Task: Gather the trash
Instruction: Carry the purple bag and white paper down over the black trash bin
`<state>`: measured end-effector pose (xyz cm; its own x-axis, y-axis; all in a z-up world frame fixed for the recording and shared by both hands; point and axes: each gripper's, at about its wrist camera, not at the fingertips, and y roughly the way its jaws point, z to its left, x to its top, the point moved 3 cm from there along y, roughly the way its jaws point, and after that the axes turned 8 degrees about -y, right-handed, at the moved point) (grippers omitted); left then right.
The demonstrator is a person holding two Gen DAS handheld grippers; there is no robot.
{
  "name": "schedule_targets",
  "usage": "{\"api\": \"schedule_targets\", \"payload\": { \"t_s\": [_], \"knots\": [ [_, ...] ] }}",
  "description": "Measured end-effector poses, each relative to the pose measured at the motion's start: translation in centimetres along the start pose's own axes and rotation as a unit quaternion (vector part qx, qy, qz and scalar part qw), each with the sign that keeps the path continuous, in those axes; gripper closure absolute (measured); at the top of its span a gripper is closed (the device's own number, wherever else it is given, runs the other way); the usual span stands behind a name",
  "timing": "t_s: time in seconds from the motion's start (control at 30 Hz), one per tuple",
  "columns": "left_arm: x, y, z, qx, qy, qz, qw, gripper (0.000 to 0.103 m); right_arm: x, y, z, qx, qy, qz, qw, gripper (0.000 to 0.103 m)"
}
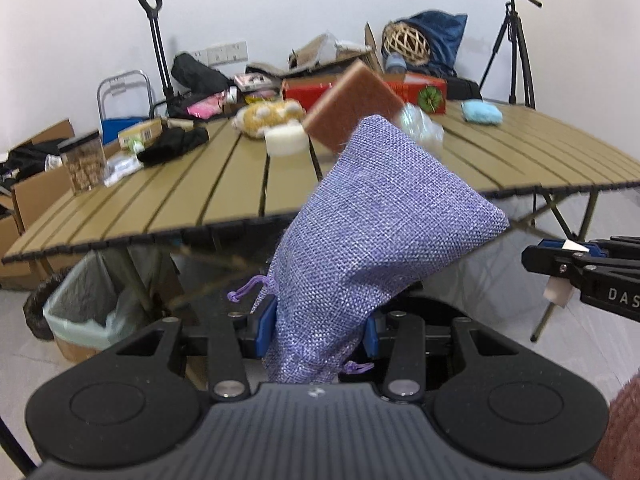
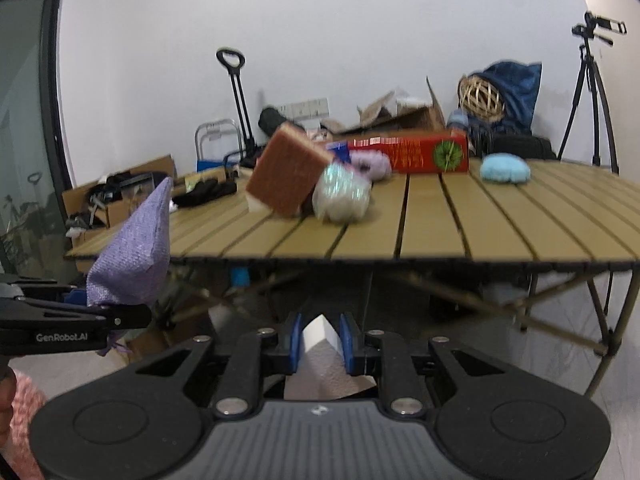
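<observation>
Purple woven cloth is what the left gripper (image 1: pixel 316 334) is clamped on right now: a little drawstring pouch (image 1: pixel 372 232), pinched near its gathered neck, with the body of it sticking up and forward in front of the camera. It's held in the air just short of the near edge of the slatted table (image 1: pixel 192 184). The right gripper (image 2: pixel 319 344) has its jaws squeezed nearly together on a scrap of white paper (image 2: pixel 320 354), also off the table edge.

Handling-wise, the pouch looks light and floppy. It keeps a bit of shape from the coarse weave, but I'd guess it would sag or swing if grabbed by a corner. Taking it at the neck near the drawstring (image 1: pixel 248 290), like now, seems the safest bet, since the bunched fabric gives the pads something to bite. The paper weighs basically nothing and crumples, so a firm pinch anywhere works, though it could slip out if the jaws relax.

A bin lined with a pale green bag (image 1: pixel 86 312) sits under the table's left end in the left wrist view, which is my guess for where both go. Left on the table: a brown-topped sponge (image 2: pixel 288 174) and a crinkly shiny wrapper (image 2: pixel 340 196) right beside it, both blurry.
</observation>
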<state>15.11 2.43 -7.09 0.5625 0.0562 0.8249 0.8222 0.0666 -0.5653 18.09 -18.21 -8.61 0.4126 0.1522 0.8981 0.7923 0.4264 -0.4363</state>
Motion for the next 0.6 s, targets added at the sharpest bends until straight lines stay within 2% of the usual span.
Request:
{"api": "schedule_targets", "payload": {
  "t_s": [0.33,0.6],
  "knots": [
    [-5.0,0.8,-0.1,-0.009,-0.007,0.083,0.9965,0.060,-4.4,0.6,1.3,0.005,0.011,0.104,0.995,0.084],
    [-7.0,2.3,1.6,0.002,-0.037,0.135,0.9902,0.060,-6.4,2.3,1.9,0.000,0.008,0.163,0.987,0.084]
  ]
}}
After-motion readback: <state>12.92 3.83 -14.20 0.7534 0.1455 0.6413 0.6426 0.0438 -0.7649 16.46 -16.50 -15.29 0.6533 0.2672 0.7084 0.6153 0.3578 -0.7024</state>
